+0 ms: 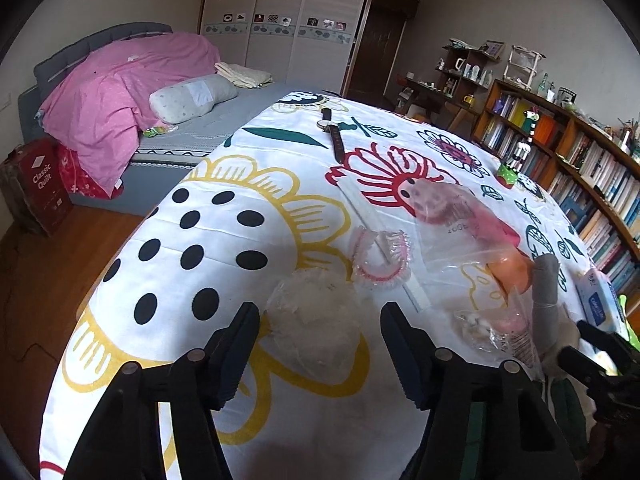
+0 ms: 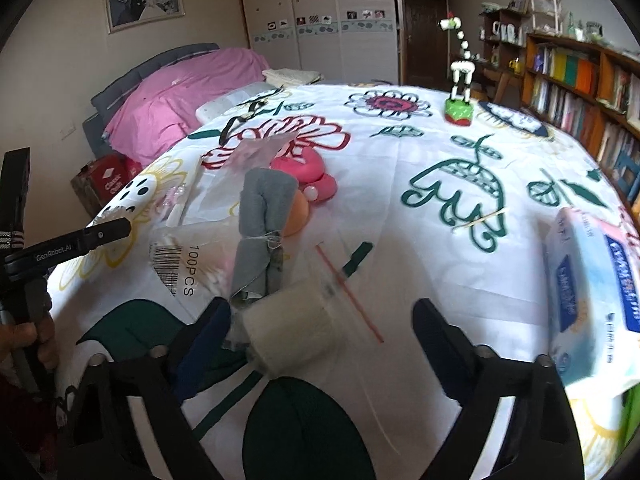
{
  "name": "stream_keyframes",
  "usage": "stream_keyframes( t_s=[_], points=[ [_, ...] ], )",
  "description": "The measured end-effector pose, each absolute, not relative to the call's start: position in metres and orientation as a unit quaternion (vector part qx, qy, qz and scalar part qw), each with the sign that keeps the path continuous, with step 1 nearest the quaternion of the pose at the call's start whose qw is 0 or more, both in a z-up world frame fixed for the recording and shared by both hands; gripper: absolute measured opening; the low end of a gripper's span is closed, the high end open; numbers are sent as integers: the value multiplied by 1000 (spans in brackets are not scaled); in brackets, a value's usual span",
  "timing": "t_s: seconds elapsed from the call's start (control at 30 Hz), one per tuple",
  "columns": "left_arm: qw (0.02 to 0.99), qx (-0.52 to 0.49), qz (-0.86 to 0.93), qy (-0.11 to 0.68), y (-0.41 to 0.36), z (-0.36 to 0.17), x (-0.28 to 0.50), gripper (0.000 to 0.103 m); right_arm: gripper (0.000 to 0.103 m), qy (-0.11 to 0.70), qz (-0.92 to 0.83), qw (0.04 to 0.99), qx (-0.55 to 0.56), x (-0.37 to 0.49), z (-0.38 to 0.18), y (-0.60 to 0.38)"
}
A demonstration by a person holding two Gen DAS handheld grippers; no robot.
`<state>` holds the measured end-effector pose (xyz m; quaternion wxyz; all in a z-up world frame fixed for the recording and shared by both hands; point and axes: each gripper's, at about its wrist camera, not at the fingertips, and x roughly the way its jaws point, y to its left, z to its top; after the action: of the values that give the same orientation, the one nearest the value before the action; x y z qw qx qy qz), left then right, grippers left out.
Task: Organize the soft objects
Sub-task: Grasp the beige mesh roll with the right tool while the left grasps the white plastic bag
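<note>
My left gripper [image 1: 320, 344] is open, its fingers either side of a white fluffy bundle in clear wrap [image 1: 316, 320] on the flowered tablecloth [image 1: 224, 240]. A pink-frilled clear cap [image 1: 380, 258] lies just beyond it. A clear zip bag [image 1: 460, 224] holds pink soft items and an orange one [image 1: 510, 270]. My right gripper [image 2: 320, 336] is open over a white roll [image 2: 290, 328] that lies by its left finger. A grey cloth bundle [image 2: 264, 232] lies beyond, beside the orange item [image 2: 298, 212] and a pink ring [image 2: 304, 168].
A tissue pack [image 2: 592, 288] lies at the right. A bag of cotton swabs [image 2: 180, 264] lies at the left. A giraffe toy [image 2: 460, 92] and a wristwatch [image 1: 332, 128] are at the far side. A bed [image 1: 132, 92] and bookshelves [image 1: 560, 148] flank the table.
</note>
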<state>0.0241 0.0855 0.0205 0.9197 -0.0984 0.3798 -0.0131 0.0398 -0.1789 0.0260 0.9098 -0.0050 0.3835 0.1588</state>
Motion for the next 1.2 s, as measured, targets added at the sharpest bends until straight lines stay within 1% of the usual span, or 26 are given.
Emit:
stream_keyframes(
  t_s=[0.03,0.07,0.13,0.2,0.33,0.4,0.73,0.77,0.8,0.87,1.03,1.07,1.1,1.2],
  points=[
    [920,-99,-15,380,85,21,24,62,77,389,162,907,-3,42,24,-178],
    [920,-99,-18,379,84,21,24,61,73,391,163,906,-3,42,23,-178],
    [920,-100,-22,378,83,22,24,57,61,389,168,906,-6,41,24,-176],
    [920,-100,-26,378,81,23,24,55,54,384,172,907,-10,38,26,-174],
    [922,-101,-30,373,77,27,20,54,51,379,176,909,-10,30,29,-174],
    [924,-100,-31,368,76,30,17,52,51,371,177,911,-9,24,32,-175],
    [929,-96,-31,356,64,39,7,52,51,334,176,926,24,-13,56,-198],
    [930,-93,-28,355,63,39,7,55,51,332,175,927,26,-16,57,-200],
    [930,-89,-25,355,62,39,7,65,51,331,175,927,28,-18,57,-201],
    [932,-81,-9,354,62,37,11,80,51,330,175,927,29,-20,56,-203],
    [929,-72,18,364,66,27,23,80,51,328,178,927,32,-27,57,-206],
    [927,-70,16,367,65,26,26,77,51,327,179,927,33,-28,57,-207],
    [926,-68,13,371,64,24,29,66,51,326,179,928,34,-28,58,-207],
    [919,-64,6,389,61,15,37,43,51,320,178,930,38,-30,61,-211]
  ],
)
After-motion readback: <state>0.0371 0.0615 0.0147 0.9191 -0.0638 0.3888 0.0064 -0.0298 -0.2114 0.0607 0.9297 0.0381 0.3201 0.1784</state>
